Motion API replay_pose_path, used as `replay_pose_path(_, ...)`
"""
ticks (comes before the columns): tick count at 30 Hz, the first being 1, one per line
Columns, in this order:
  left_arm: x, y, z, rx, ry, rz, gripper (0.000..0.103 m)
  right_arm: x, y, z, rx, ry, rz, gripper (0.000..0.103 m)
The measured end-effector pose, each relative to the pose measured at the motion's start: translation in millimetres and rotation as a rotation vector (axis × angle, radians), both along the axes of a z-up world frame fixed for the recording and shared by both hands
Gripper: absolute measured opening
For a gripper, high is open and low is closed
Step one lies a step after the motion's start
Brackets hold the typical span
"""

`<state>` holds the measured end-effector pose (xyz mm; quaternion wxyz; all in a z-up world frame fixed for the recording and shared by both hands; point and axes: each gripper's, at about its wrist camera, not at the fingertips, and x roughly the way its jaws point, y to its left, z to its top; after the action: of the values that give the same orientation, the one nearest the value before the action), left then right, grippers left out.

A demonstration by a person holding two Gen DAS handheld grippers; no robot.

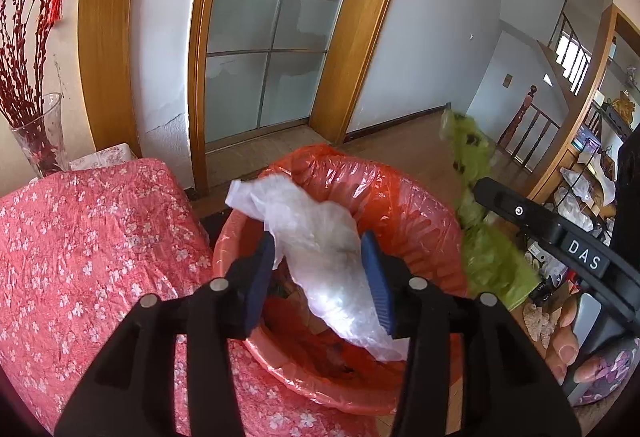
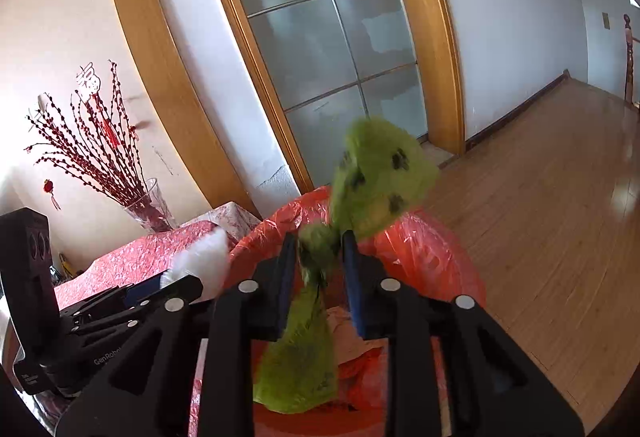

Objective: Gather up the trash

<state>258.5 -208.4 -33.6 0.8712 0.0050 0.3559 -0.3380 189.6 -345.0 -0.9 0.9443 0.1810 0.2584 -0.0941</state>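
**A:** Orange-red plastic lining the bin [image 1: 400, 197], filling the middle of the left wrist view, sitting just beside a floral pink cloth [image 1: 100, 237].

**B:** And the left hand-held gripper [image 1: 320, 269]?

**A:** Hanging over the bin mouth, standing partly open, blue pads apart. Bracketing a white plastic bag [image 1: 316, 233] loosely, not squeezing it. Bag drooping down into the bin.

**B:** Moving on to the right wrist view?

**A:** Showing the right hand-held gripper [image 2: 318, 261] hovering over the bin too, standing narrowly open. Framing a green plastic bag [image 2: 380, 173], blurred, with gaps showing on both sides. Lower end dangling inside the lining.
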Motion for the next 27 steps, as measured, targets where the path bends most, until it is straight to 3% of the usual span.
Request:
replay_pose_path(6,0.3,14.3,-4.5,0.004,0.018,0.041,0.050,-7.1,1.9,0.6,-0.007,0.002,-0.014,0.041)
replay_pose_path(8,-4.4,25.2,-1.7,0.004,-0.001,0.062,0.052,-12.7,4.1,4.8,-0.023,-0.008,-0.028,0.052)
replay_pose_path(13,-37.8,64.7,14.3,0.008,-0.111,0.139,0.066,-40.9,26.2,21.0,-0.137,-0.077,-0.071,0.096)
replay_pose_path(15,-52.4,82.9,22.8,0.022,-0.166,0.179,0.074,-56.1,39.2,27.1,-0.203,-0.111,-0.113,0.101)
replay_pose_path(18,-83.8,113.2,32.5,0.060,-0.278,0.263,0.087,-75.1,56.7,33.6,-0.283,-0.151,-0.173,0.101)
replay_pose_path(21,-110.1,141.0,35.5,0.109,-0.359,0.347,0.091,-93.9,75.3,36.7,-0.327,-0.161,-0.208,0.101)
replay_pose_path(27,-149.6,187.9,37.0,0.131,-0.389,0.506,0.096,-120.4,107.7,34.5,-0.350,-0.155,-0.196,0.101)
